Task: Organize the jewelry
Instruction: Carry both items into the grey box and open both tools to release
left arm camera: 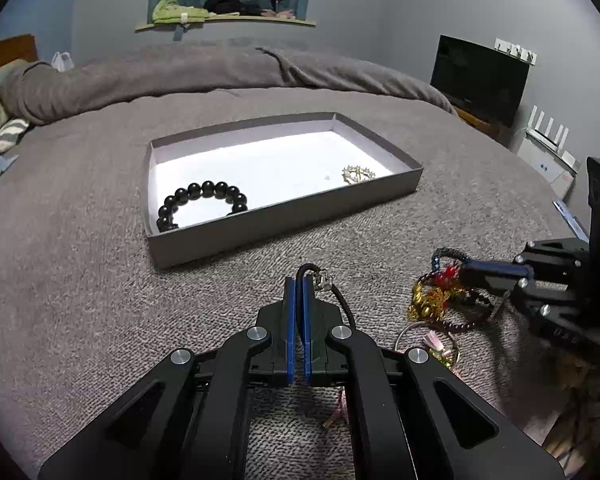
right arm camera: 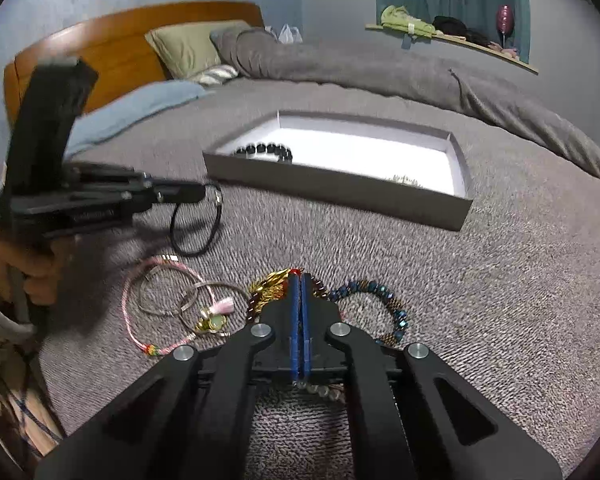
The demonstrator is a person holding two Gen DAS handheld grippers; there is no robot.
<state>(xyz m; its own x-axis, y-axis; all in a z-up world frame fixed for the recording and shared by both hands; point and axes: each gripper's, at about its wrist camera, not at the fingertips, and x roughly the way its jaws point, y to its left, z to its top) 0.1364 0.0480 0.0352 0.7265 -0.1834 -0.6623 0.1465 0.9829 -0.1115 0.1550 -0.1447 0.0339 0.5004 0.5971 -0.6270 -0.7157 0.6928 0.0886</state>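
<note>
Your left gripper [left arm camera: 299,280] is holding its jaws clenched on a black cord bracelet [left arm camera: 342,300], the loop sticking up past the tips and hanging off to the right, above the grey bed cover [left arm camera: 80,300] just short of the box. Your right gripper [right arm camera: 299,278] is sitting with its jaws pressed together down in the pile of loose jewelry, the tips lying among a gold chain cluster [right arm camera: 268,284] with a red bead; you cannot tell whether anything is actually pinched between them. Just right of those jaws a blue beaded bracelet [right arm camera: 380,300] is lying on the cover, and to their left a pink cord bracelet [right arm camera: 140,320] and two thin metal bangles [right arm camera: 164,292] are overlapping. The shallow grey box [left arm camera: 284,212] is resting further out, holding two pieces: one black bead bracelet [left arm camera: 202,200] at its left end and one small gold piece [left arm camera: 358,174] at its right.
</note>
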